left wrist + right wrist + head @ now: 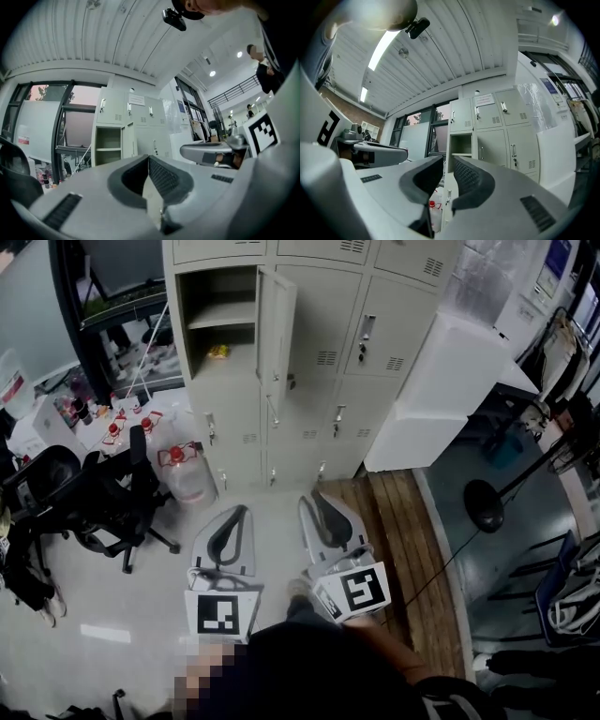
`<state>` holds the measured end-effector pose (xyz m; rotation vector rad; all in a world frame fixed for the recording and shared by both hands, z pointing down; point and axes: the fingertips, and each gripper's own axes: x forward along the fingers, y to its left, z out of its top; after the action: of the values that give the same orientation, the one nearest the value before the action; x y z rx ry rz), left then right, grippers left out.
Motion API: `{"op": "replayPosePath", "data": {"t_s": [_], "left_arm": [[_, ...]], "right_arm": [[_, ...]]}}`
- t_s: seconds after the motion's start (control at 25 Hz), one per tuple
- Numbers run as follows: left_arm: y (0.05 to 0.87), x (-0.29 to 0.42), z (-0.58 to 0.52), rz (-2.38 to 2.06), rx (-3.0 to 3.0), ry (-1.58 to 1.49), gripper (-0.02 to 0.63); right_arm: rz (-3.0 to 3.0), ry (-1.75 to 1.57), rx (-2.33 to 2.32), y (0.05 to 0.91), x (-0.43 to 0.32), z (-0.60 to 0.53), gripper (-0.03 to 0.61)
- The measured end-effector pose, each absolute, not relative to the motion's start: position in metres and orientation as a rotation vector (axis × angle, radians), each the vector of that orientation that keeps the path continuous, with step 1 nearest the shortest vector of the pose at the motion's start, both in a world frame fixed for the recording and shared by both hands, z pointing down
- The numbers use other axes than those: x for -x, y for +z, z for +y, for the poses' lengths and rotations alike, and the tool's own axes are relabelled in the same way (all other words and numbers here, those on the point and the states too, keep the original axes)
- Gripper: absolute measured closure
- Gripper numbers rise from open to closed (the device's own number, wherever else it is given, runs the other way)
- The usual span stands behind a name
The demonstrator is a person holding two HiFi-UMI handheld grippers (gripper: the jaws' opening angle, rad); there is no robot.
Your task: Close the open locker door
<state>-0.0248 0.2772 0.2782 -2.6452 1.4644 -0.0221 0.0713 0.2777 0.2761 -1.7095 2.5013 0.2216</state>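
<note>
- Head view: a bank of grey lockers (323, 381) stands at the top of the frame. The open locker door (277, 329) swings out towards the camera from the right side of its compartment (220, 320).
- That compartment has one shelf, and a small yellow item (217, 352) lies below the shelf.
- The left gripper (242, 512) and right gripper (312, 501) are low over the pale floor (262, 498). They point at the lockers and are well apart from the door.
- A black office chair (103, 493) is at the left. Clear bottles with red caps (183, 470) stand near the lockers' foot, and a white cabinet (441, 390) stands to the right.
- Left gripper view: the left gripper (149, 158) has its fingers together at the tips with nothing between them. The locker door (129, 140) shows foreshortened beside the open compartment (108, 145), far beyond the tips. The right gripper (206, 152) lies alongside.
- Right gripper view: the right gripper (447, 160) has its fingers slightly apart and empty. The open compartment (461, 143) stands just above the gap, at a distance. A red-capped bottle (432, 205) shows low between the fingers, far behind them. I cannot clearly separate the door from the neighbouring panels here.
</note>
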Motion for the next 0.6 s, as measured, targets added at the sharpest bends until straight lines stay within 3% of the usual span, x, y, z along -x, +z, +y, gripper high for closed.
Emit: {"op": "replayPosePath", "data": {"t_s": [0.6], "left_arm": [[0.274,-0.032,0.143,1.658,2.553,-0.025,0.609]], "right_arm": [[2.637,0.163,1.495,0.273,-0.126,0.129,0.494]]}}
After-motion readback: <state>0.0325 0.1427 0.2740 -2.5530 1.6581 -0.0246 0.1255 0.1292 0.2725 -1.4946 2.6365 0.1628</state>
